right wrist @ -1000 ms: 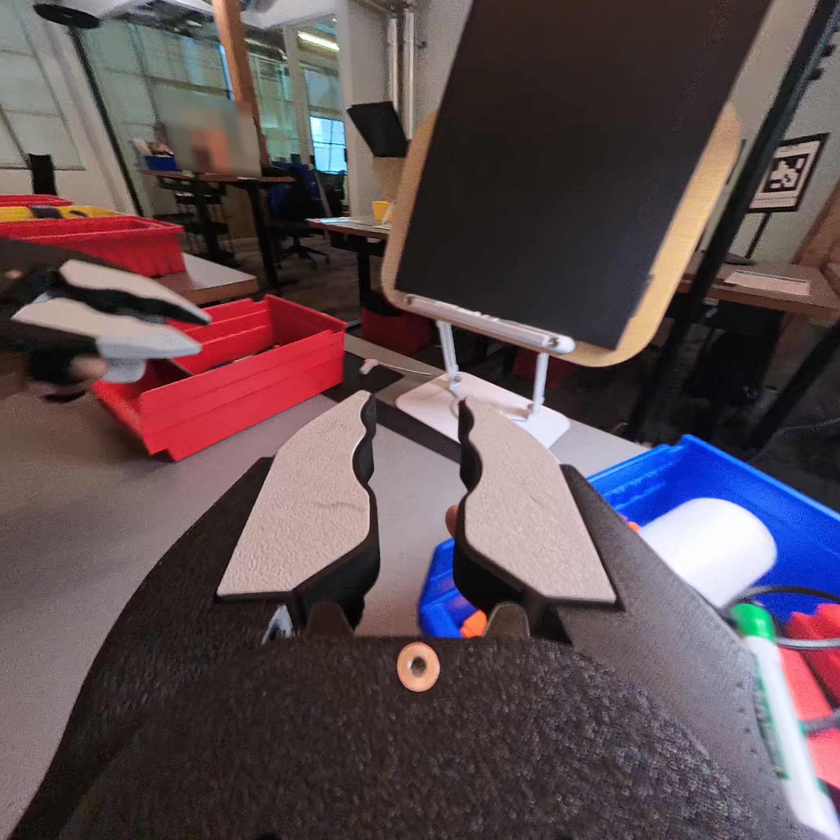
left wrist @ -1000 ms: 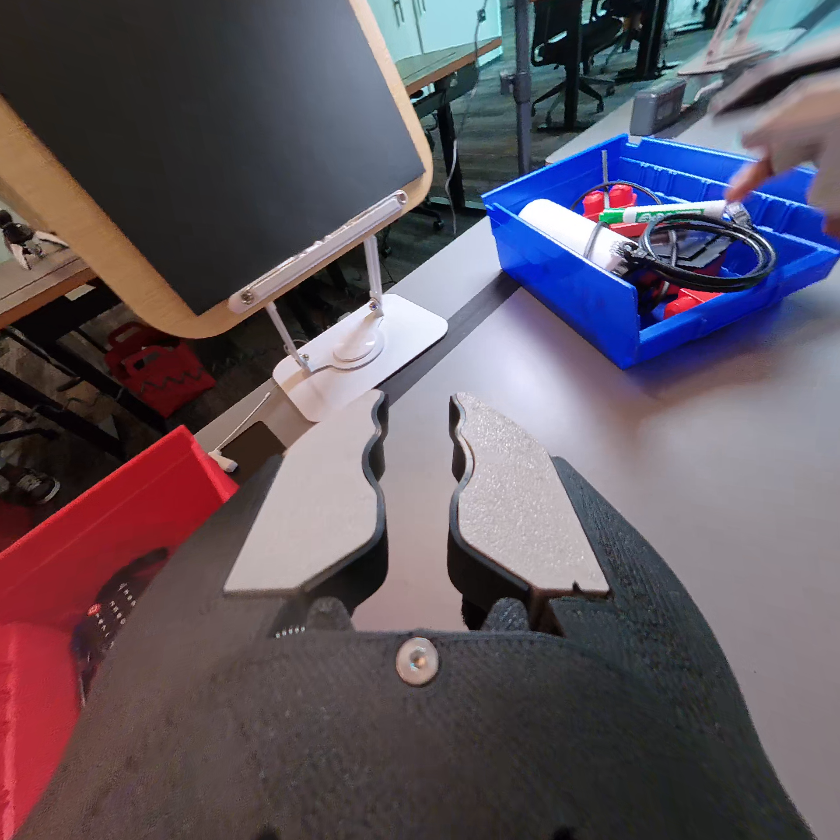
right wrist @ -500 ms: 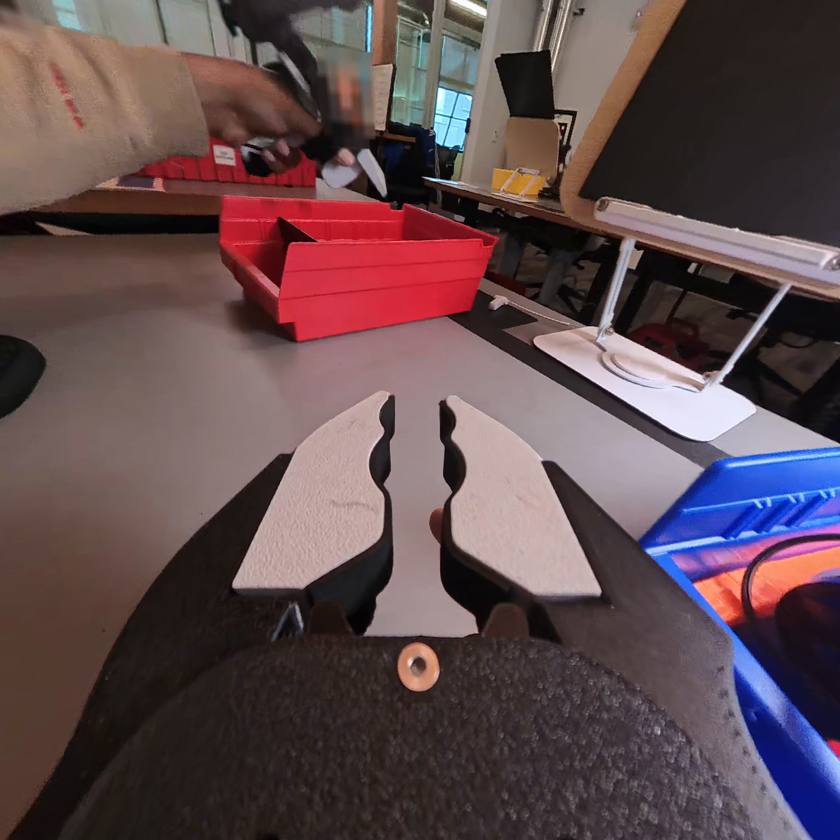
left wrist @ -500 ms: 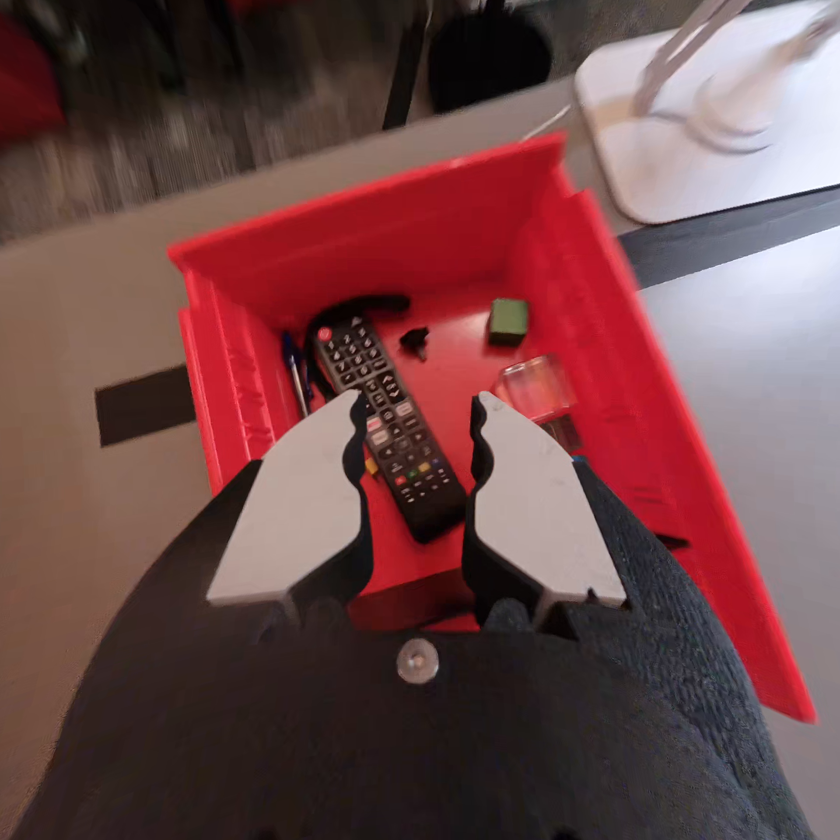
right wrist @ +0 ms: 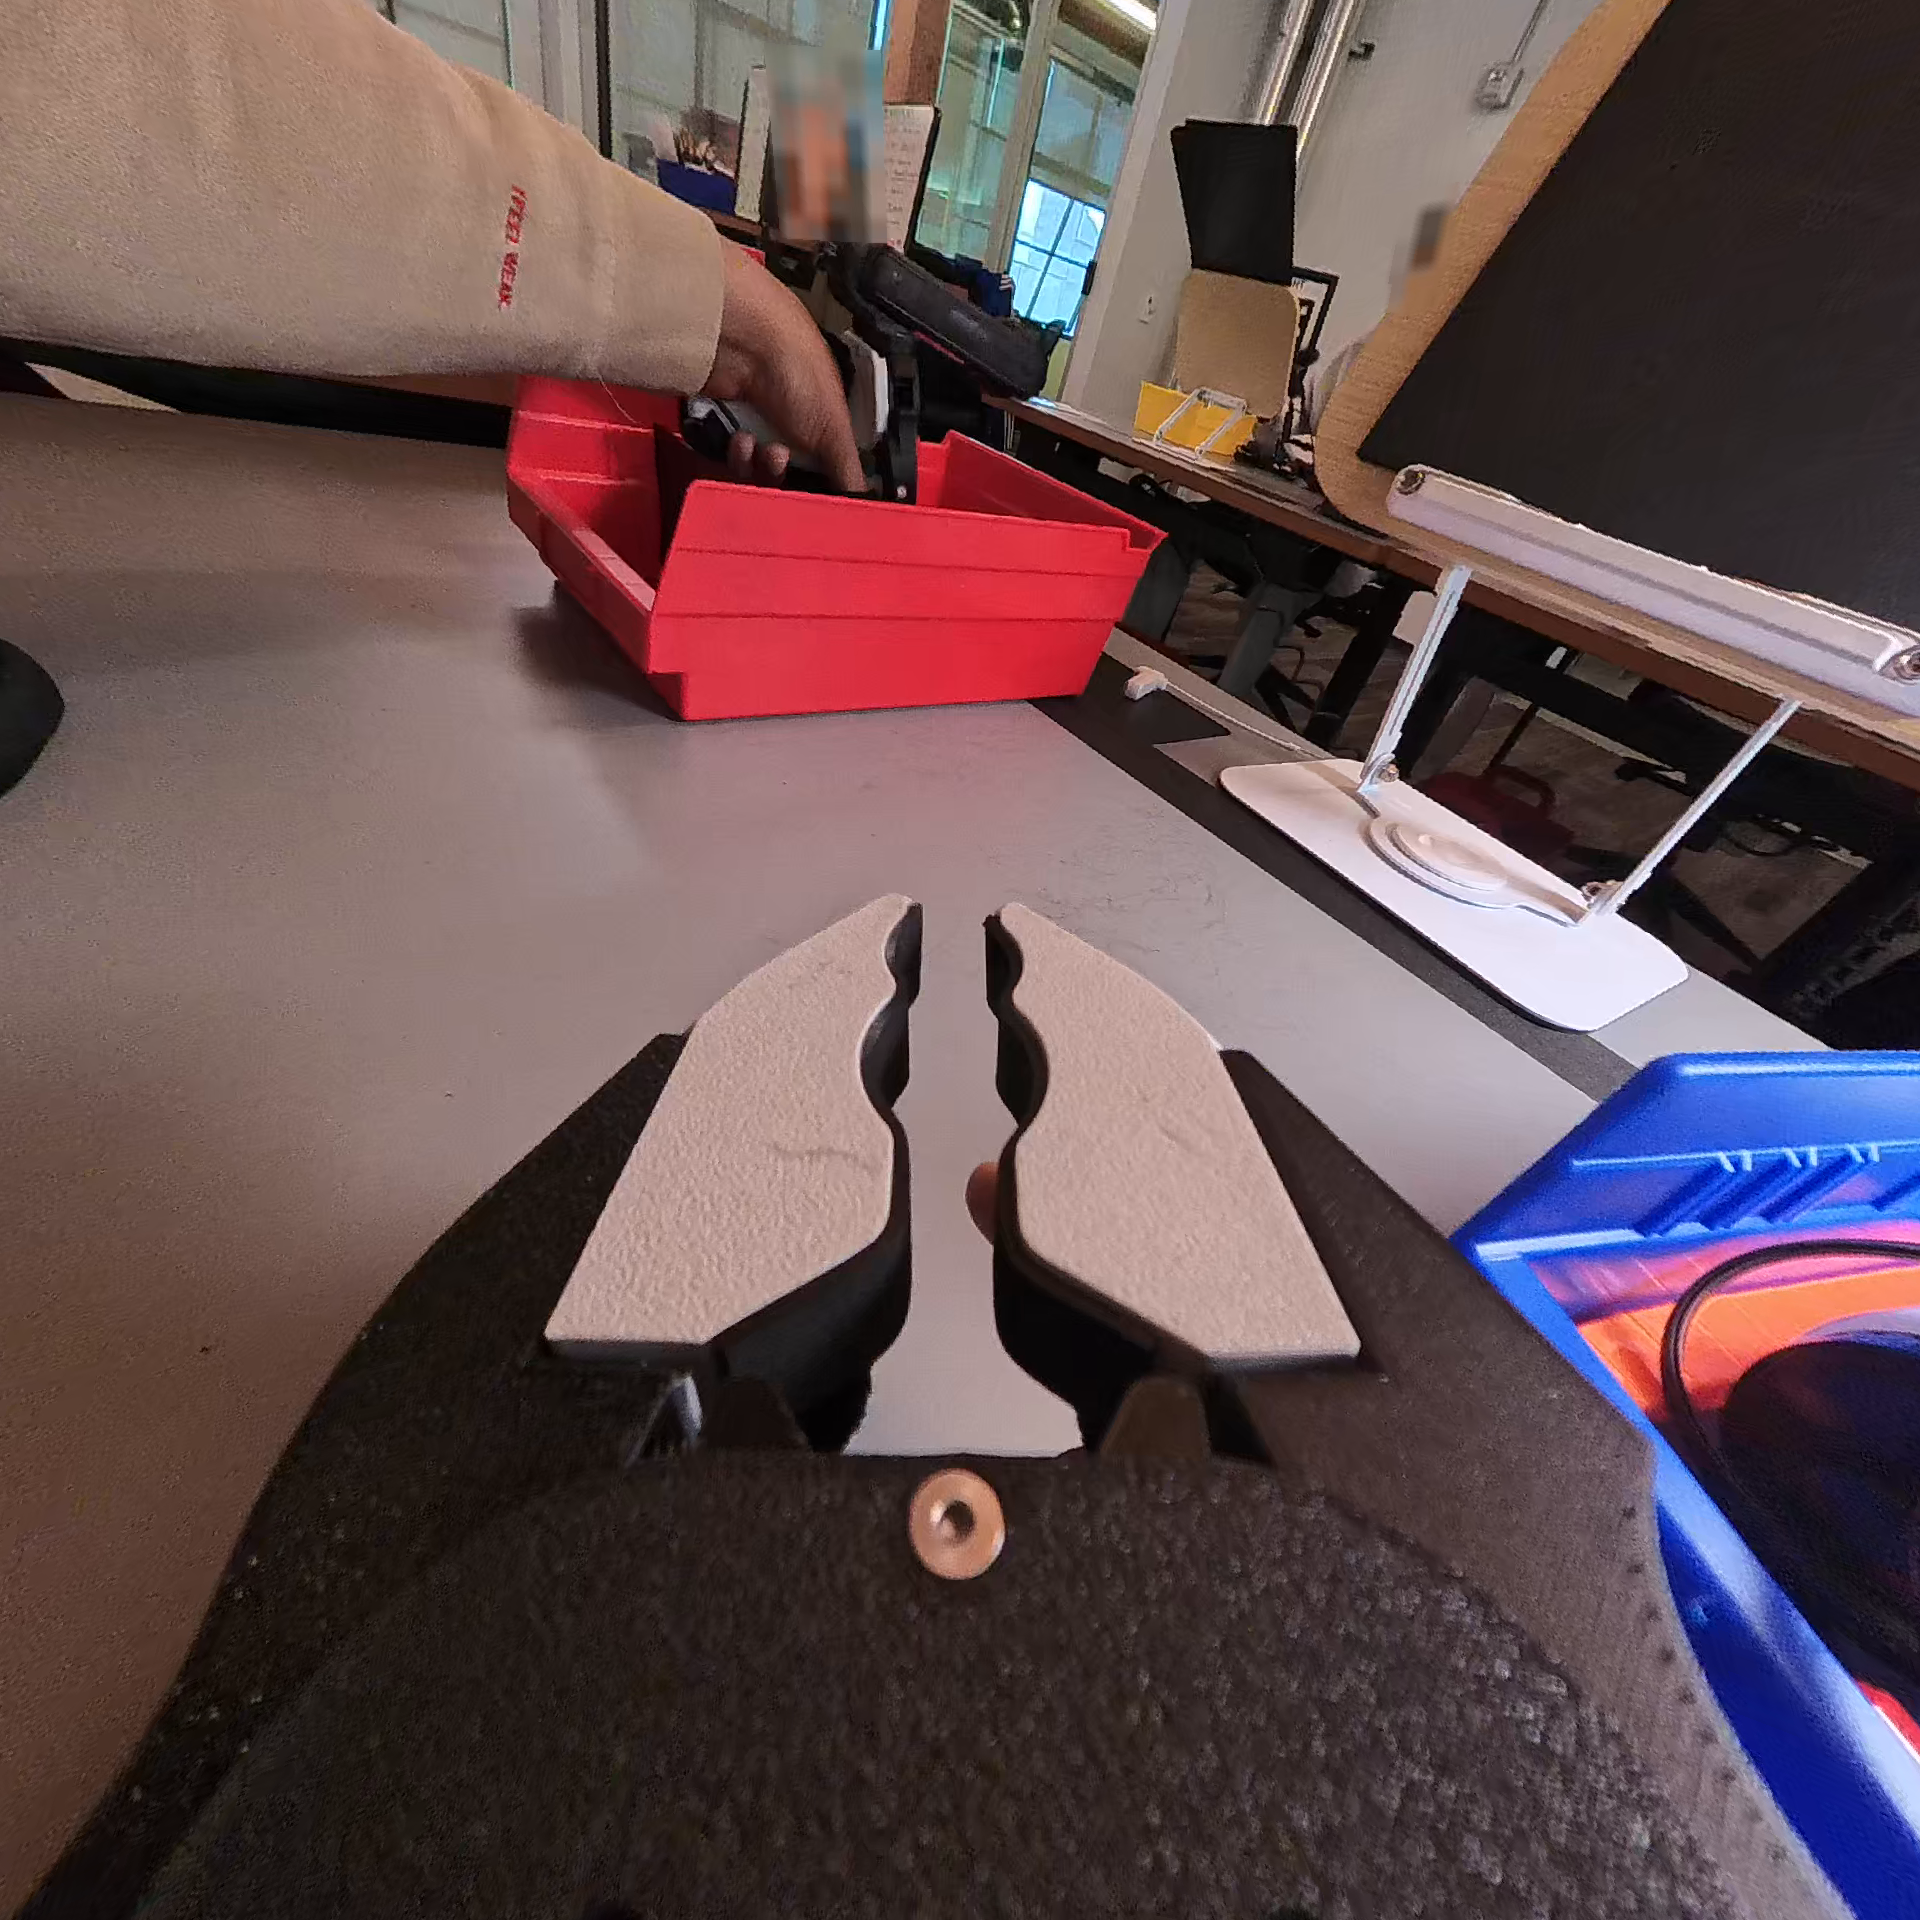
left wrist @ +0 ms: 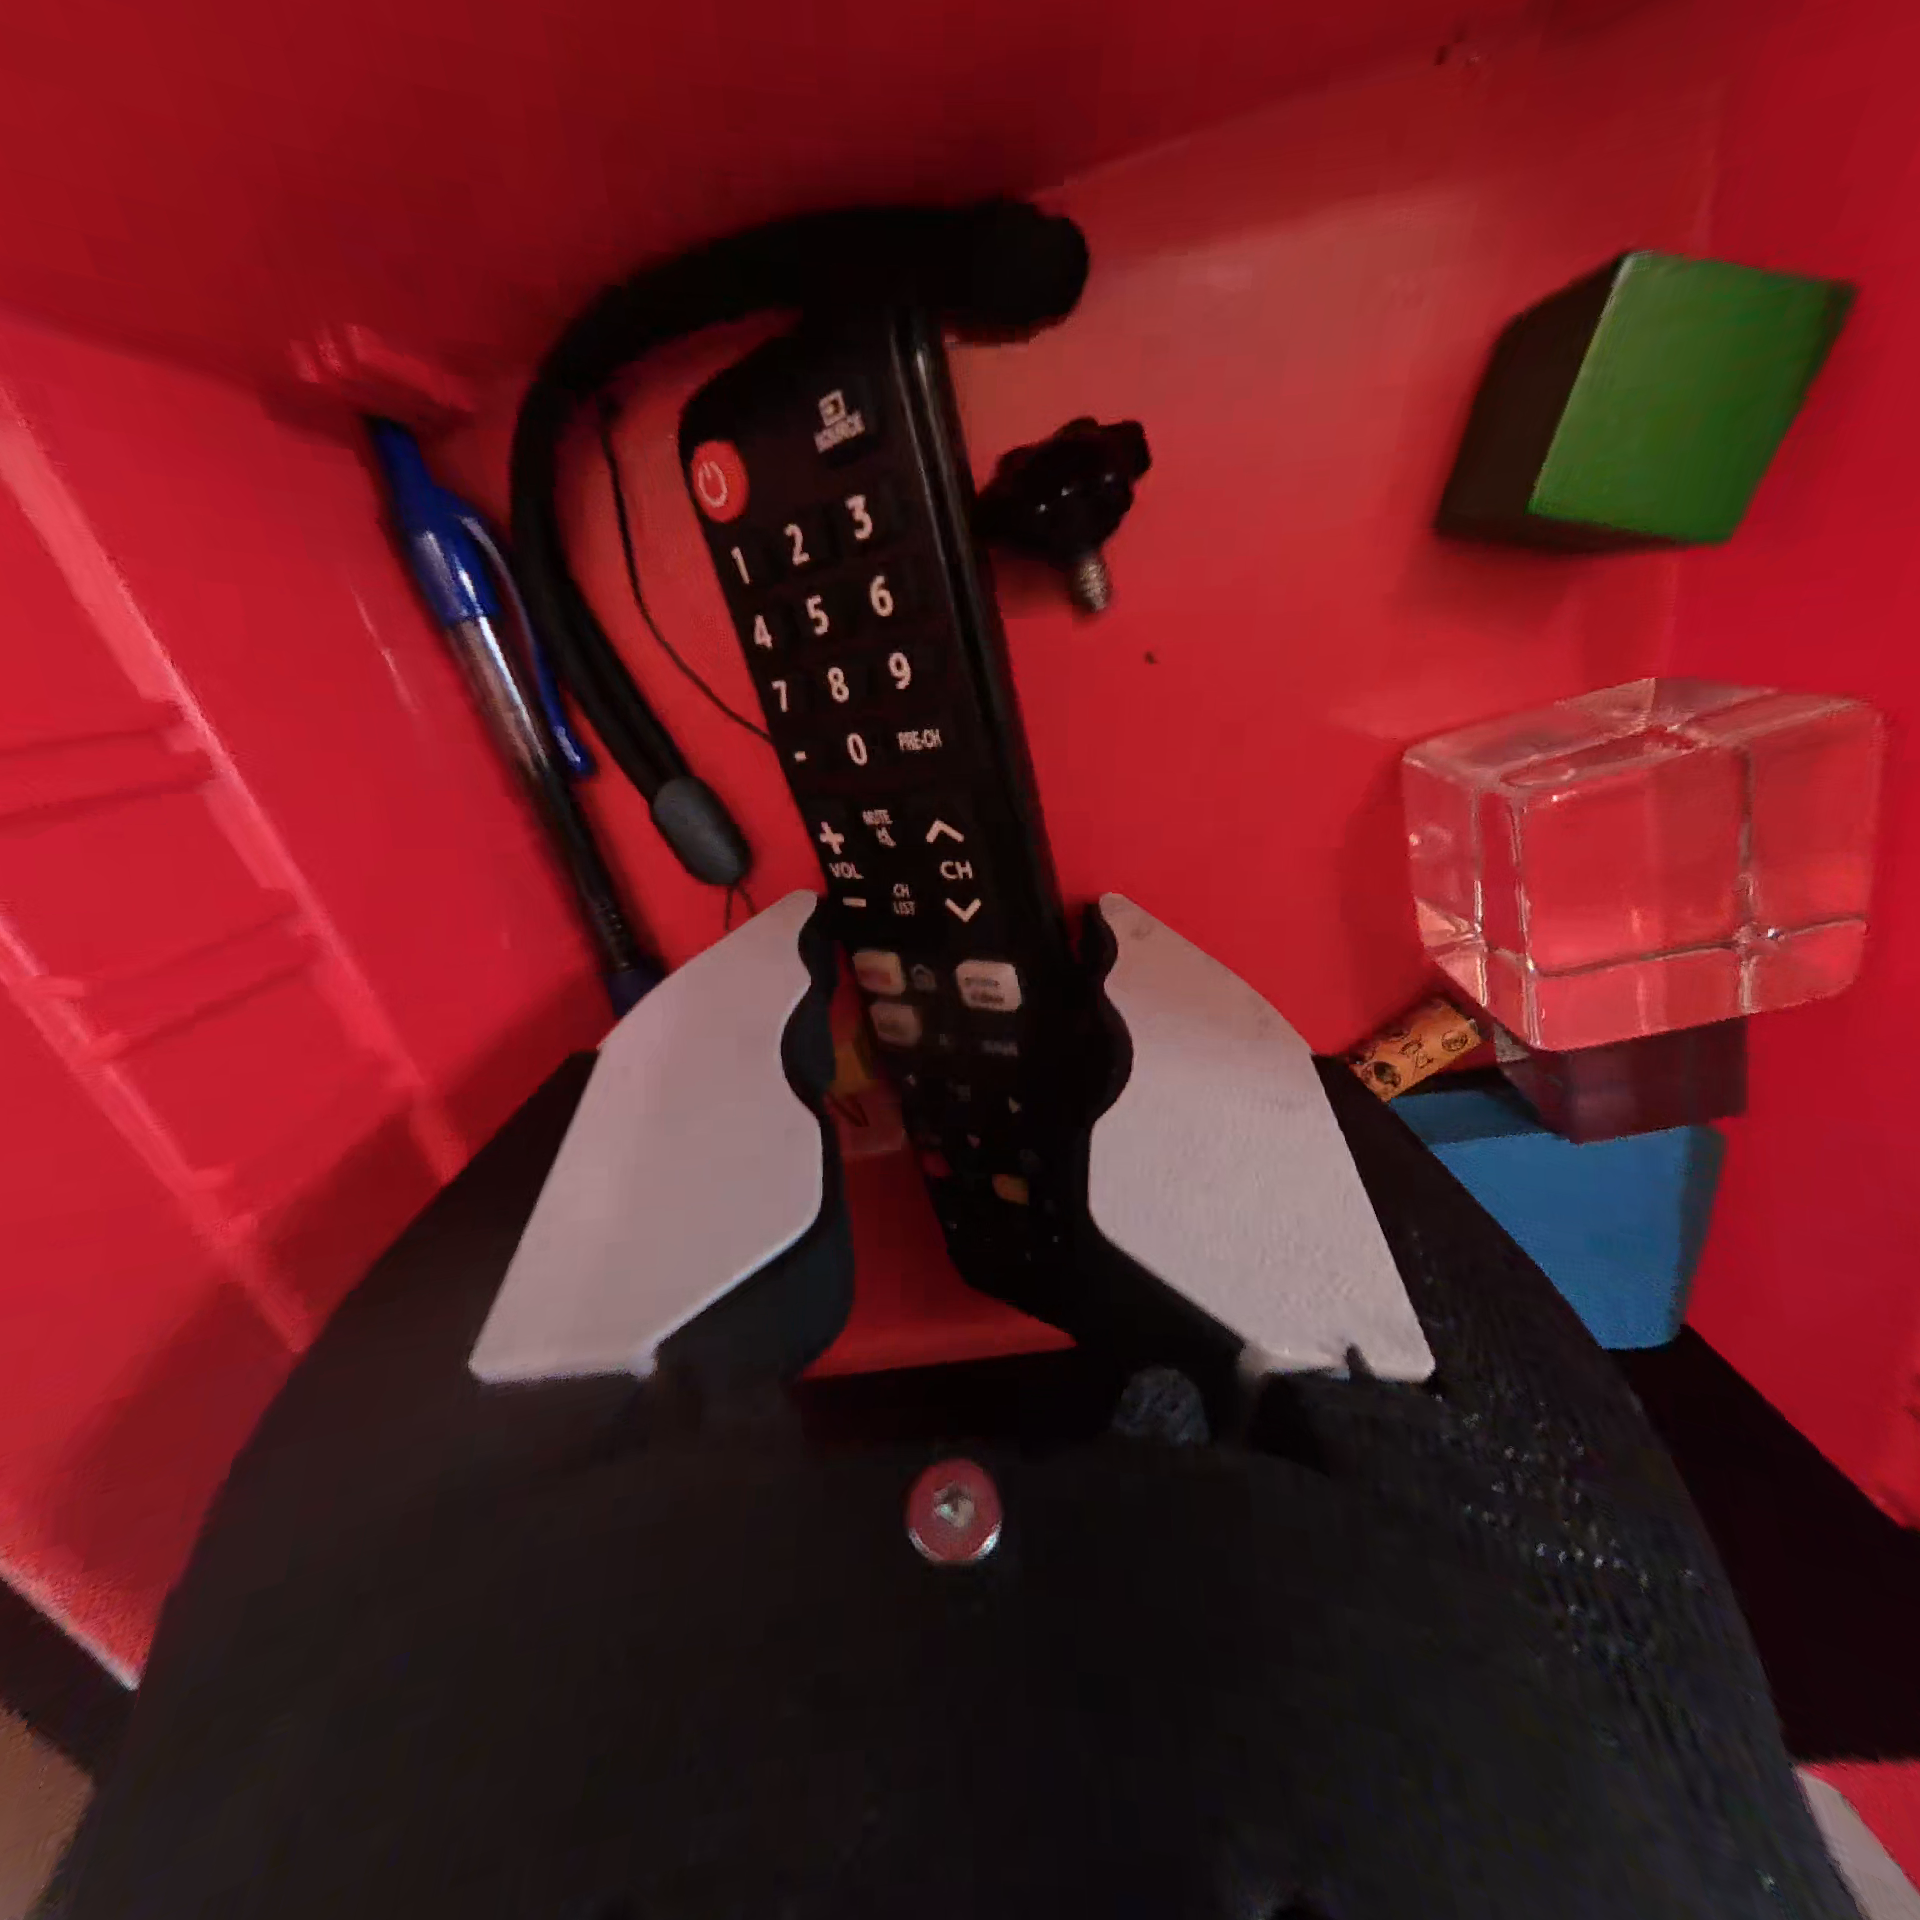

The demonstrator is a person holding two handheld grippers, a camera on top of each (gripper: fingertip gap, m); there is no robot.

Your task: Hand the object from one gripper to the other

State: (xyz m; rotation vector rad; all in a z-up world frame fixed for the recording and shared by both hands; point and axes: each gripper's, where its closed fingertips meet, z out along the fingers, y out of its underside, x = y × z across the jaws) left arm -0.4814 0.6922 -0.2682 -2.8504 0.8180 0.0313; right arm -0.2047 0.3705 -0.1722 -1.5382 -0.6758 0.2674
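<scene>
Scene: two hand-held grippers work at a grey table; a red bin stands at the far side and a blue bin sits just right of the right gripper.

Task object: a black remote control, long, slim and hard-shelled with rows of small buttons, lies on the floor of the red bin.

Key relation: the remote's long axis runs almost straight away from the left gripper, in line with its fingers; its near end sits between them and its far end points to the bin's back wall.

Left gripper: the fingers stand partly open on either side of the remote's lower half, close to both long edges; whether they already press on it cannot be told.

Right gripper: the fingers are nearly closed with a narrow gap and hold nothing; it hangs low over the bare table, well apart from the red bin.

Nearer hand: the left, by far; a sleeved arm reaches into the red bin.

Neighbours in the red bin: a blue pen and a black strap to the left; a small black knob, a green block and a clear glassy cube to the right.

Textures: matte grey finger faces, rough black gripper bodies, glossy plastic bins.
</scene>
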